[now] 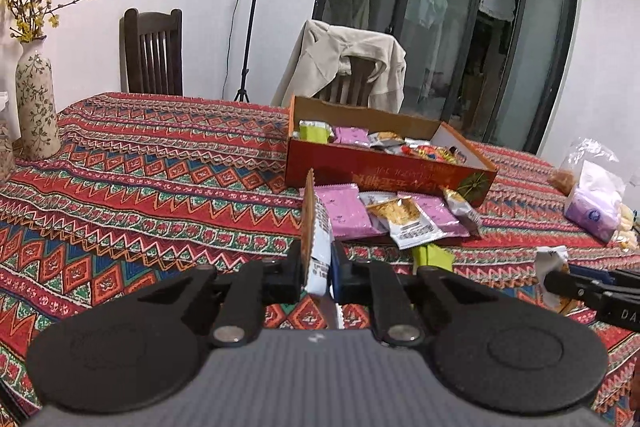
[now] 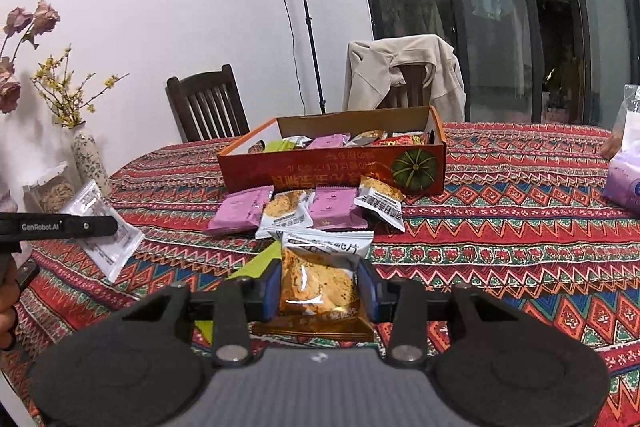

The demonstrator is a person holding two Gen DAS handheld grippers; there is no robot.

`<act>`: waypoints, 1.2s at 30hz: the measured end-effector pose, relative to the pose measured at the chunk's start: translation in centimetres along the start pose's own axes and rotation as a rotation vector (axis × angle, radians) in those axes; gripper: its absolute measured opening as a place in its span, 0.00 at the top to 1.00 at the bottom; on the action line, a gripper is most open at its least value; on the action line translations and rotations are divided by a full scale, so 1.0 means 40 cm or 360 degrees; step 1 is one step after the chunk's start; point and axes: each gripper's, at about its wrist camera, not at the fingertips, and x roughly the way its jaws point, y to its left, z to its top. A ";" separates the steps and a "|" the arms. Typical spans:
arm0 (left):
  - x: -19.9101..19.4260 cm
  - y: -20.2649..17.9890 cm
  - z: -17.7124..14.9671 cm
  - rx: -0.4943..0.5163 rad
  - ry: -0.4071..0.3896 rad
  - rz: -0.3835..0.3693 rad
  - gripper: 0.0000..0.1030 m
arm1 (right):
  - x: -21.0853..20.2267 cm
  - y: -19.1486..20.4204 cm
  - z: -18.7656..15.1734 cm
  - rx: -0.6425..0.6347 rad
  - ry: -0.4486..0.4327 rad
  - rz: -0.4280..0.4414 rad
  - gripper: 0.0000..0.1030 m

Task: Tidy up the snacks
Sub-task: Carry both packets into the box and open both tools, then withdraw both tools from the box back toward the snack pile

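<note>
We work at a dining table spread with a red patterned cloth (image 1: 160, 163), chairs and a dark glass door behind it. An orange cardboard box (image 2: 332, 167) sits toward the far side, already partly filled with packets, and a loose cluster of pink and crisp packets (image 2: 308, 207) lies on the cloth just in front of its near wall. Our left gripper (image 1: 316, 271) pinches a white-backed snack packet (image 1: 314, 231) edge-on, held upright above the cloth; our right gripper (image 2: 320, 287) is closed on an orange crisp packet (image 2: 318, 279), held face-up between its blue pads. A green packet (image 2: 256, 261) lies on the cloth just under the right gripper. We judge that both hands are at the carry step, each loaded and short of the box. Next we need to bring each packet forward over the near wall, clear of the cluster in front, and release it into a free spot without crowding what already lies inside.
</note>
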 end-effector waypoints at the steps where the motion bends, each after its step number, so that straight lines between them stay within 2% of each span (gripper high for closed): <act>1: -0.001 -0.001 0.007 0.0002 -0.0005 -0.0012 0.86 | -0.006 0.005 0.001 -0.0006 -0.0005 0.0001 0.62; 4: 0.017 -0.006 0.056 0.0013 -0.0021 -0.0104 0.86 | -0.008 0.012 0.015 -0.0017 -0.0018 0.0023 0.62; 7: 0.066 -0.019 0.143 0.0077 -0.0058 -0.0189 0.86 | 0.011 0.017 0.063 -0.0059 -0.0050 0.0062 0.62; 11: 0.177 -0.065 0.262 0.0193 -0.0063 -0.0335 0.86 | 0.065 0.027 0.175 -0.0179 -0.0106 0.0080 0.62; 14: 0.286 -0.104 0.336 0.0238 -0.0025 -0.0376 0.86 | 0.144 0.011 0.280 -0.0207 -0.0112 0.0088 0.62; 18: 0.459 -0.137 0.415 0.0197 0.0060 -0.0400 0.86 | 0.304 -0.028 0.401 -0.0203 -0.0012 0.0099 0.62; 22: 0.634 -0.131 0.468 0.0025 0.0201 -0.0436 0.86 | 0.479 -0.066 0.472 -0.0209 0.0104 0.0018 0.62; 24: 0.718 -0.131 0.487 0.0020 0.0274 -0.0489 0.86 | 0.573 -0.095 0.493 -0.0175 0.0181 -0.0005 0.62; 25: 0.760 -0.135 0.491 0.0055 0.0322 -0.0533 0.86 | 0.618 -0.108 0.497 -0.0153 0.0224 -0.0017 0.62; 27: 0.826 -0.138 0.497 0.0157 0.0389 -0.0537 0.86 | 0.697 -0.132 0.494 -0.0134 0.0295 -0.0037 0.62; 30: 0.888 -0.144 0.488 0.0397 0.0469 -0.0622 0.86 | 0.778 -0.152 0.479 -0.0120 0.0389 -0.0035 0.62; 32: 0.917 -0.148 0.472 0.0545 0.0536 -0.0653 0.84 | 0.815 -0.160 0.472 -0.0119 0.0425 -0.0038 0.62; 33: 0.932 -0.145 0.467 0.0590 0.0548 -0.0634 0.79 | 0.826 -0.162 0.470 -0.0124 0.0432 -0.0039 0.62; 34: 0.945 -0.142 0.463 0.0626 0.0534 -0.0570 0.67 | 0.837 -0.161 0.469 -0.0132 0.0436 -0.0032 0.62; 36: 0.941 -0.141 0.447 0.0641 0.0472 -0.0465 0.54 | 0.854 -0.156 0.468 -0.0145 0.0440 -0.0013 0.61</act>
